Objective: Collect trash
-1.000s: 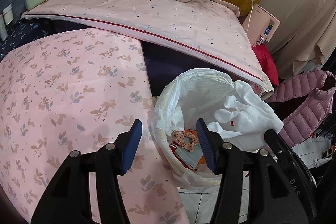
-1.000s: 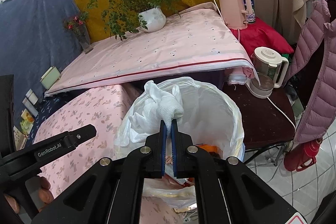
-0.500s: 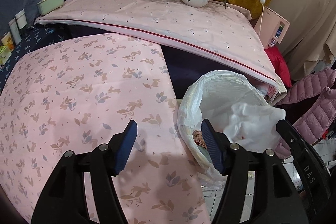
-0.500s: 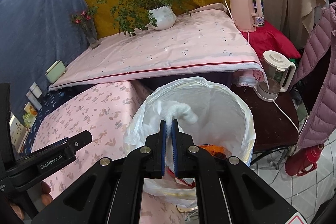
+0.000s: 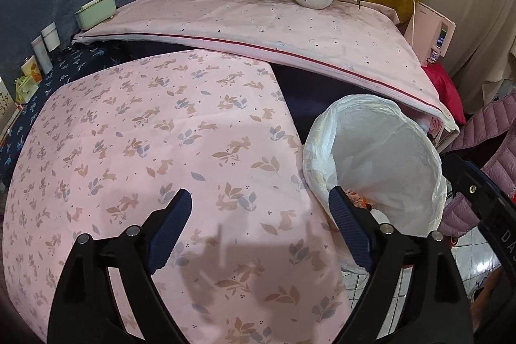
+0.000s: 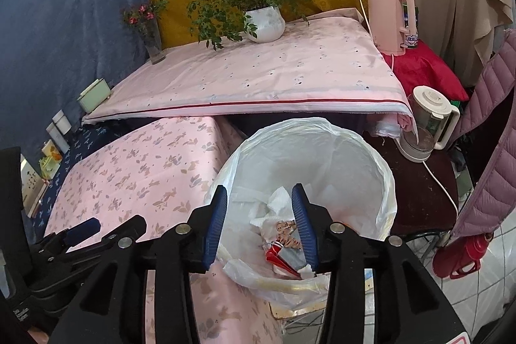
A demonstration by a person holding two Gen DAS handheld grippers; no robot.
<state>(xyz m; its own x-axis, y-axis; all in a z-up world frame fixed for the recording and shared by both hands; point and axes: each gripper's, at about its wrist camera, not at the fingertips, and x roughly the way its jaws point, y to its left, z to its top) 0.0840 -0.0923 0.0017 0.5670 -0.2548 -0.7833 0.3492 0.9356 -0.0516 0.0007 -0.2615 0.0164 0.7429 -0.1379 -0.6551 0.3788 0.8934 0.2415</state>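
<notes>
- My right gripper (image 6: pixel 259 221): jaws have just been opening, now partly apart, gripping nothing.
- My left gripper (image 5: pixel 258 221): jaws have just been opening, wide, empty, over the pink cloth (image 5: pixel 145 150).
- White tissue (image 6: pixel 274 202): lying loose in the lined bin (image 6: pixel 354 163), below my right fingers.
- Far: potted plant (image 6: pixel 264 21).

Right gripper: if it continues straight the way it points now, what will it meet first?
Probably the crumpled white tissue lying in the lined trash bin. The right gripper, its jaws just opened and empty, aims into the bin's mouth; depth is unclear.
</notes>
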